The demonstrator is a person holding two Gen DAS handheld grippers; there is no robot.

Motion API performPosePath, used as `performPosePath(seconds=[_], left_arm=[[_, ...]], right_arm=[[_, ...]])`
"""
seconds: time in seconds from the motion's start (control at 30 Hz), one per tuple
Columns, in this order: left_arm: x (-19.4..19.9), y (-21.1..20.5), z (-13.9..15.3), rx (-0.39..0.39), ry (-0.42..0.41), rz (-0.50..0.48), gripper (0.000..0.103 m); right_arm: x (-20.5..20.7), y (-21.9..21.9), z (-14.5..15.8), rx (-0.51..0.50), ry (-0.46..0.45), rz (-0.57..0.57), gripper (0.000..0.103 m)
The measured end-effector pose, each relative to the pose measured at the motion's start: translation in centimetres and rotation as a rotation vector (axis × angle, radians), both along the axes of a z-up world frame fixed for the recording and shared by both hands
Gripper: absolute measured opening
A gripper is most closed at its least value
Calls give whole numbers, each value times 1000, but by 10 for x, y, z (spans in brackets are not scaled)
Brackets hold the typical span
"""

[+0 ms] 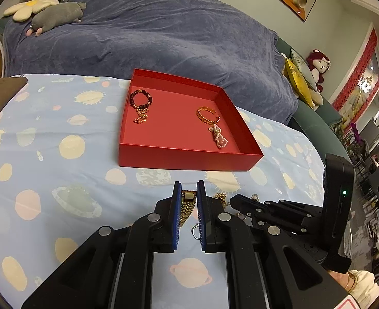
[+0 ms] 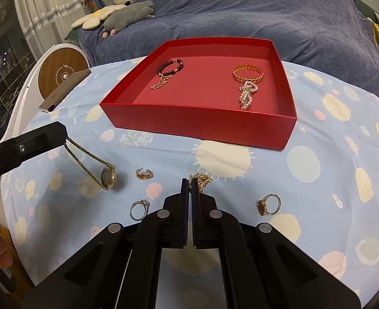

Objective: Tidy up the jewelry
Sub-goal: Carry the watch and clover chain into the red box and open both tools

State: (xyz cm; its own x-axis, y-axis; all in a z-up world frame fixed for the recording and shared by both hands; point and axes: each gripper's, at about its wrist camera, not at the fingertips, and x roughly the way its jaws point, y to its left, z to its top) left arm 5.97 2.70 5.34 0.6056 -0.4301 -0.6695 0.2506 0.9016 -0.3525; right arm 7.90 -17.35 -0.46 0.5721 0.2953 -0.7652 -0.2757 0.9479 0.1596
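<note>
A red tray (image 1: 189, 158) (image 2: 197, 122) sits on the patterned cloth and holds a dark bead bracelet (image 1: 141, 97) (image 2: 171, 67) and a gold bangle with pearl strands (image 1: 208, 116) (image 2: 247, 73). My left gripper (image 1: 189, 193) (image 2: 63, 135) is shut on a gold mesh watch (image 1: 187, 209) (image 2: 108, 176), its strap in the jaws and its face hanging near the cloth. My right gripper (image 2: 190, 184) (image 1: 234, 200) is shut on a gold chain necklace (image 2: 202, 181) (image 1: 221, 198). A gold ear cuff (image 2: 143, 173), a silver ring (image 2: 139, 209) (image 1: 196, 231) and a gold ring (image 2: 268, 204) lie on the cloth.
A blue blanket (image 1: 150, 33) covers the sofa behind, with plush toys (image 1: 58, 15) on it. A brown box (image 2: 65, 90) and a round wooden-faced device (image 2: 60, 76) stand at the table's left edge.
</note>
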Motion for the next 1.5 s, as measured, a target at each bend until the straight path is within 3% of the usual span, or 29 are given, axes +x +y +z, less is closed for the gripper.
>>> performPosePath(seconds=[0.2,0.5,0.77,0.93,1.17,1.5], left_arm=[[1,5,3,-8,3,13,9],[1,11,36,-13,-52,35,9],[26,7,75,-30,-76,24,9],[57,-4,90,12,-106,29,9],[103,-15,71,59,-84,62,9],[142,-21,24,117,-19,92,9]], right_arm=[[-7,-3,34,54,-60,6,1],[-19,-15,91,133,-132,14,1],[-2,-23,140,115,-207,12,1],[30,-29,159,116,-241,-18,1],[80,-28,151,92,-230,-51,1],[131,-19,103,73,-167,-79,1]])
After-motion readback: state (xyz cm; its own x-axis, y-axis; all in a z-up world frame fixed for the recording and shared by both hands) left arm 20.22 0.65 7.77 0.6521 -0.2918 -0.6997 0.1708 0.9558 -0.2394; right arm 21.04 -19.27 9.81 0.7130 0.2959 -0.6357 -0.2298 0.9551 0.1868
